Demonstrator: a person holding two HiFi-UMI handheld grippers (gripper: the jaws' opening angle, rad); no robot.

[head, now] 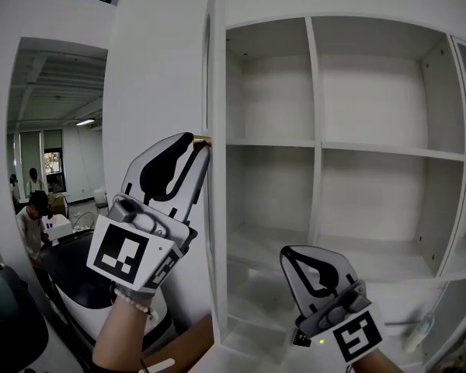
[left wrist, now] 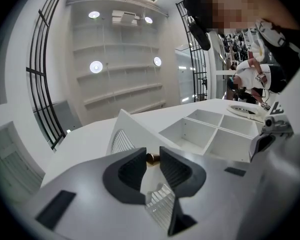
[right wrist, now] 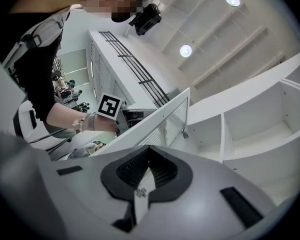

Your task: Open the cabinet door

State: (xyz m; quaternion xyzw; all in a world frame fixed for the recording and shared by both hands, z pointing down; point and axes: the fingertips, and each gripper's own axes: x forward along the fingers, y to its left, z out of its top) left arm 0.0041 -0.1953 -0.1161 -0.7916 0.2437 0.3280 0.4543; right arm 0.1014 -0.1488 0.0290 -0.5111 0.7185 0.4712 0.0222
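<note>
Your left gripper (left wrist: pixel 151 155) clamps the brass knob (head: pixel 202 140); the cabinet door (head: pixel 159 76) looks swung wide. Next, likely finish the pull and release. Your right gripper (right wrist: pixel 149 156), below the knob, is closed and empty.

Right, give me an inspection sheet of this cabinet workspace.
Surface: white cabinet shelves, bare where visible.
Job's things: door stands open; brass knob on its edge.
Clutter: brown cardboard low by the door.
Grippers: left gripper jaws closed on the knob; right gripper jaws shut, empty, in front of the shelves.
Cables: nothing seen.
Surroundings: a person bent over a desk beyond the door.
</note>
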